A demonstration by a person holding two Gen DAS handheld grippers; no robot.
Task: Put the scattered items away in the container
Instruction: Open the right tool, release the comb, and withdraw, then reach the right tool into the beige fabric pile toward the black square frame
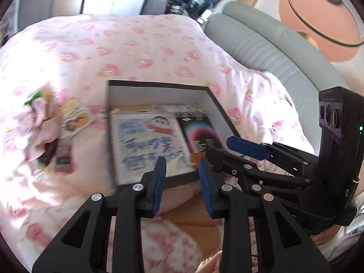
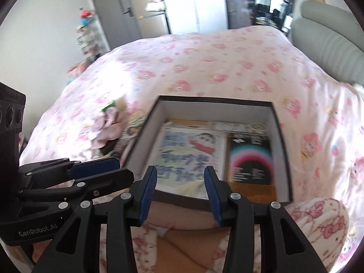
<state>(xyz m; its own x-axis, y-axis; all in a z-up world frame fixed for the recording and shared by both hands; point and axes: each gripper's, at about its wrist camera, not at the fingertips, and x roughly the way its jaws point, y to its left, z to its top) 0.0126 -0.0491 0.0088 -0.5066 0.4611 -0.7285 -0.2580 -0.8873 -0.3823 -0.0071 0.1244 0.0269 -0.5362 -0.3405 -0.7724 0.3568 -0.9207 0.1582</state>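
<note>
two grippers over a box on a pink bed

left view: the left gripper [image 1: 182,166] has its jaws spread a little with nothing between them, and it hides the near edge of the box [image 1: 213,104]. a blurry cartoon book [image 1: 147,145] and a dark card [image 1: 200,134] lie inside. left of the box sits a smeared pile of small things [image 1: 45,132], hard to make out. the right gripper [image 1: 218,146] pokes in from the right, jaws apart and empty
right view: the book's lower part is hidden by blue pads [image 2: 149,188], and the left gripper covers the bed's near left side
</note>
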